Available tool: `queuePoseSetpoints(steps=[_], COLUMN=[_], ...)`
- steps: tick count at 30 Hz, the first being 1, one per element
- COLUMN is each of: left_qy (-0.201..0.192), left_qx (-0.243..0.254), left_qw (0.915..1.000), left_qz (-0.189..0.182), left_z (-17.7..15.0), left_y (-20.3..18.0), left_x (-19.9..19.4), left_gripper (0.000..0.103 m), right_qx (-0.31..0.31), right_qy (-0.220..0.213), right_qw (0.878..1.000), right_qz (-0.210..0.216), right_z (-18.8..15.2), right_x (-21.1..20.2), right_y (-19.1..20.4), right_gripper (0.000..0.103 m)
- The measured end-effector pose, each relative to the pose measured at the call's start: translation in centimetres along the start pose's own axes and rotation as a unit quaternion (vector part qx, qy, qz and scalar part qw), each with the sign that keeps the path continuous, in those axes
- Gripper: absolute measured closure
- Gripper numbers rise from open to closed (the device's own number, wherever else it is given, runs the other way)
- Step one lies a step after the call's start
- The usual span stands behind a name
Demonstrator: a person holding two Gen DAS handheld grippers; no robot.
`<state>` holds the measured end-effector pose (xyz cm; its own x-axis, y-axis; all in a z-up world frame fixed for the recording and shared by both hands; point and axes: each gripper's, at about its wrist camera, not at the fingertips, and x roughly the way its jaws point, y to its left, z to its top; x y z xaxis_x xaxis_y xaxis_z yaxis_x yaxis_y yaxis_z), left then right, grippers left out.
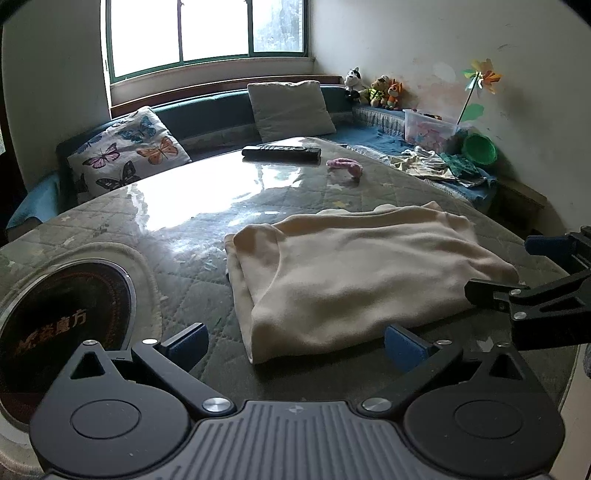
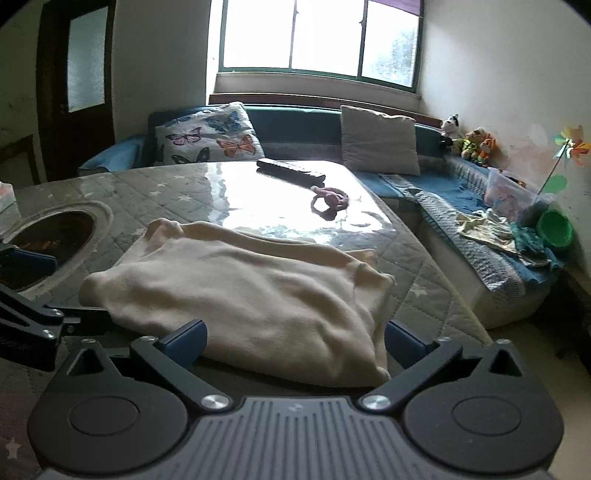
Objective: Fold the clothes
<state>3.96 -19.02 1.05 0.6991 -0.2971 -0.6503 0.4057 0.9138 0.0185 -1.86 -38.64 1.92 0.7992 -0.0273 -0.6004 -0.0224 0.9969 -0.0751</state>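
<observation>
Between your spread, empty jaws, left gripper (image 1: pixel 295 341) and right gripper (image 2: pixel 295 341), the cream, soft knit garment (image 1: pixel 354 273) lay folded into a rectangular stack on the grey quilted, glass-topped table (image 1: pixel 122 218). It looked light and limp; any further grip belonged at a folded edge.

Bright daylight comes through a green-framed window (image 1: pixel 207 33) in a pale, marked wall (image 1: pixel 424 44). Below it a blue corner sofa (image 2: pixel 295 125) holds a butterfly cushion (image 1: pixel 129 151) and a grey cushion (image 2: pixel 378 140). A dark door (image 2: pixel 77 81) stands at the left.
</observation>
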Motion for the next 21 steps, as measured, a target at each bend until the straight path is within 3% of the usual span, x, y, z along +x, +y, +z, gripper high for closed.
queuePoseSetpoints(steps=[21], left_qy=[-0.006], left_qx=[0.024], left_qw=[0.9997], left_qz=[0.004], left_z=[-1.0], left_y=[-1.4], left_x=[-1.0], left_gripper=[0.0], right_qx=[-0.016], right_qy=[-0.001], right_qw=[0.999], right_qz=[-0.041], right_z=[-0.4], right_x=[-1.1], right_y=[0.9], right_gripper=[0.0])
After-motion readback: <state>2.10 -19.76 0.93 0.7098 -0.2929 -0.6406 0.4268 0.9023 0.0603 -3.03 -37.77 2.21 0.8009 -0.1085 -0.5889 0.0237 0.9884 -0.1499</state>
